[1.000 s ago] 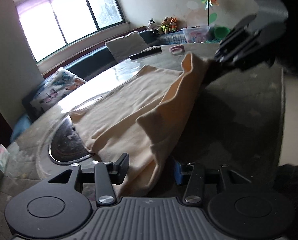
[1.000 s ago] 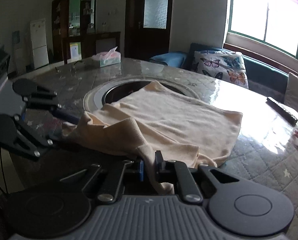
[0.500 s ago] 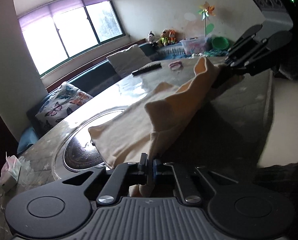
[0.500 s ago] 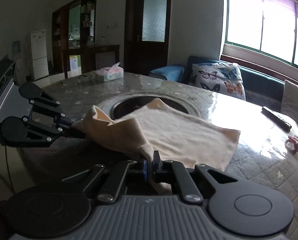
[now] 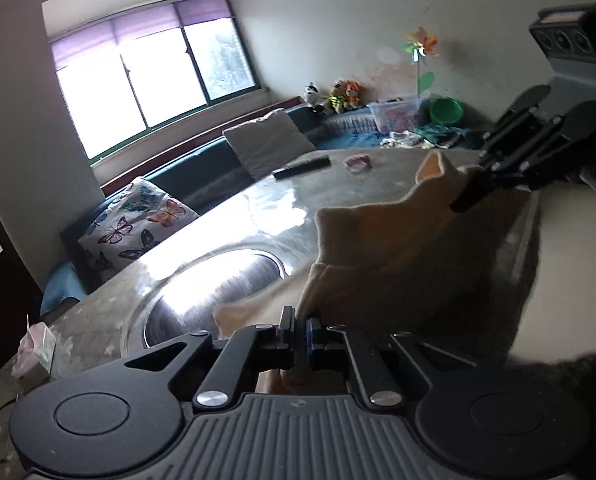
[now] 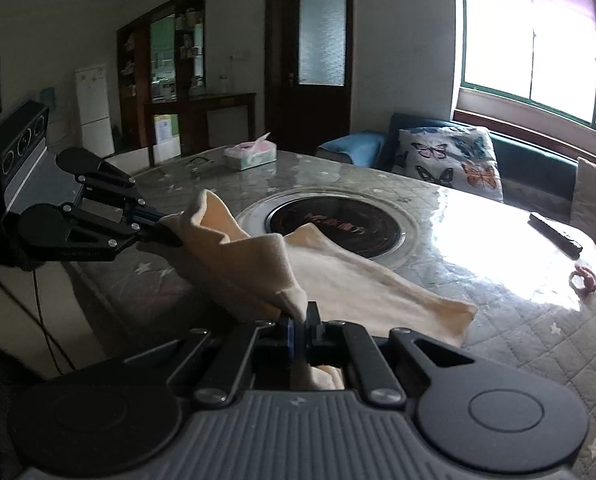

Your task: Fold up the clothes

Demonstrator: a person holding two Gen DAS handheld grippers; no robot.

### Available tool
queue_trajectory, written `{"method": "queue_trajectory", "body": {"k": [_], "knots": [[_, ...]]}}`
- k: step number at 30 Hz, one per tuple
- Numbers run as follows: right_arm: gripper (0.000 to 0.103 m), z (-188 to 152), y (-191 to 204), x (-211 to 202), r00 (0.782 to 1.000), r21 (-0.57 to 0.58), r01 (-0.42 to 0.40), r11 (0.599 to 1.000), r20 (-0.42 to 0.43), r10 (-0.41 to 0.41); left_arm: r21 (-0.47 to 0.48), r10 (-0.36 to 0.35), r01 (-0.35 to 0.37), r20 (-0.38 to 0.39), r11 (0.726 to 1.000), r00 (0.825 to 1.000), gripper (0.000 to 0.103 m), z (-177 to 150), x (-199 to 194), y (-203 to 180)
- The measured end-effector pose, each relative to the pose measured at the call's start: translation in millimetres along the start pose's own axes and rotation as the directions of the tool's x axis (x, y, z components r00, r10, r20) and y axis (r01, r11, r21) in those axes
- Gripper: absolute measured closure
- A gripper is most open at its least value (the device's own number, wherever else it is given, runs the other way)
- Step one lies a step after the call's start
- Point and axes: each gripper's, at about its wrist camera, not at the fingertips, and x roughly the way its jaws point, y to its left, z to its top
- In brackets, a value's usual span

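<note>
Two grippers, one garment. Garment [image 6: 338, 280]: pale cream-yellow, soft, matte knit with a slightly fuzzy nap, thin enough to drape in loose folds. One edge is raised off the table and hangs slack between the two grippers; the rest trails down and lies flat on the tabletop, its far corner overlapping the rim of the round inset.

Table [image 6: 518, 320]: large, rounded, covered by a grey quilted cloth with small white stars under a glossy clear sheet that throws strong window glare. Round inset [image 6: 334, 228]: dark glass disc in a polished metal ring, set flush at the table centre.

Left gripper [image 5: 301, 326]: black linkage arms, ribbed grey housing. Jaws drawn together with only the cloth's thickness between them, pinching a bunched corner of the garment.

Right gripper [image 6: 300, 324]: same build, blue pad visible on one finger. Jaws likewise closed down on a folded corner of the garment; cloth spills through below the fingertips.

Also on the table: tissue box [image 6: 251, 155], soft-cornered, pink tissue protruding; black remote control [image 6: 555, 233], flat bar; small pink object [image 6: 584, 278], type not resolvable.
</note>
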Motion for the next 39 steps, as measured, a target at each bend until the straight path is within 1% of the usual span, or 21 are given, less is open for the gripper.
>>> {"method": "queue_trajectory", "body": {"k": [2,4,6,8,9,12,15,16,19,20,21,25,26,27,28,30,32,33,34,36,39], "knots": [[0.099,7.3,-11.7,7.8,1.0,0.013,0.007,1.0,0.002,-0.007,-0.041,-0.014,0.014,-0.007,0.999,1.0,0.097,7.7,16.6,16.0],[0.099,14.1,-24.4,18.5,1.0,0.031,0.01,0.999,-0.008,-0.01,-0.064,-0.017,0.016,-0.025,0.998,1.0,0.097,15.3,41.3,30.6],[0.099,21.8,-44.5,38.0,0.999,0.063,0.022,0.998,-0.028,-0.02,-0.087,-0.032,0.027,-0.058,0.996,0.998,0.097,19.9,67.6,43.3],[0.099,26.8,-63.9,59.5,0.998,0.106,0.028,0.994,-0.054,-0.022,-0.108,-0.031,0.021,-0.09,0.994,0.995,0.097,20.9,91.6,50.7],[0.099,27.1,-71.8,70.7,0.997,0.12,0.033,0.992,-0.069,-0.025,-0.116,-0.04,0.026,-0.113,0.993,0.993,0.097,20.9,107.2,54.6],[0.099,22.6,-89.8,102.4,0.993,0.156,0.068,0.985,-0.102,-0.052,-0.159,-0.04,0.013,-0.173,0.987,0.984,0.097,16.8,144.1,64.5],[0.098,14.6,-101.4,125.0,0.989,0.195,0.102,0.976,-0.124,-0.079,-0.18,-0.037,-0.002,-0.212,0.984,0.976,0.097,8.7,165.8,68.8],[0.097,9.6,-105.7,133.0,0.988,0.213,0.117,0.97,-0.127,-0.091,-0.174,-0.03,-0.009,-0.221,0.985,0.975,0.095,6.1,171.0,69.4],[0.093,-0.6,-114.3,148.9,0.985,0.266,0.139,0.954,-0.138,-0.105,-0.191,-0.026,-0.021,-0.239,0.981,0.971,0.09,1.9,179.4,71.1],[0.086,-4.1,-117.6,151.6,0.984,0.287,0.145,0.947,-0.14,-0.108,-0.202,-0.027,-0.022,-0.237,0.979,0.971,0.089,1.4,180.0,72.6],[0.084,-6.0,-119.9,152.5,0.984,0.298,0.149,0.943,-0.141,-0.111,-0.208,-0.025,-0.025,-0.232,0.978,0.972,0.088,1.5,180.2,74.4],[0.08,-8.1,-132.9,146.0,0.982,0.351,0.182,0.919,-0.108,-0.153,-0.222,-0.005,-0.048,-0.23,0.974,0.973,0.085,4.2,183.3,79.3],[0.075,-6.9,-134.8,142.6,0.98,0.36,0.196,0.912,-0.098,-0.172,-0.227,-0.003,-0.051,-0.232,0.972,0.973,0.081,6.8,186.1,81.4],[0.074,-5.4,-136.0,139.8,0.977,0.363,0.211,0.907,-0.093,-0.19,-0.232,0.003,-0.058,-0.232,0.971,0.973,0.078,7.4,186.5,82.1],[0.074,-3.7,-135.5,137.8,0.976,0.362,0.217,0.907,-0.089,-0.198,-0.233,0.013,-0.069,-0.232,0.97,0.973,0.074,8.4,186.9,82.8],[0.075,1.3,-128.5,130.2,0.978,0.342,0.207,0.917,-0.058,-0.199,-0.242,0.028,-0.085,-0.23,0.967,0.973,0.073,10.5,186.7,85.6],[0.075,6.8,-119.9,127.6,0.984,0.318,0.176,0.932,-0.048,-0.17,-0.256,0.027,-0.083,-0.217,0.963,0.976,0.073,13.7,183.8,88.5],[0.08,8.9,-116.1,128.9,0.986,0.308,0.165,0.937,-0.051,-0.156,-0.256,0.03,-0.084,-0.207,0.963,0.978,0.073,15.9,180.9,88.3],[0.083,12.1,-111.1,132.0,0.988,0.293,0.152,0.944,-0.056,-0.142,-0.255,0.029,-0.08,-0.196,0.964,0.98,0.073,18.7,178.6,87.3],[0.085,15.3,-102.7,142.6,0.99,0.264,0.134,0.955,-0.075,-0.118,-0.249,0.012,-0.055,-0.168,0.967,0.986,0.073,23.7,171.1,83.4],[0.088,18.3,-102.5,160.7,0.987,0.262,0.143,0.954,-0.114,-0.116,-0.227,-0.04,0.006,-0.146,0.974,0.988,0.073,29.3,165.6,74.0]]}}
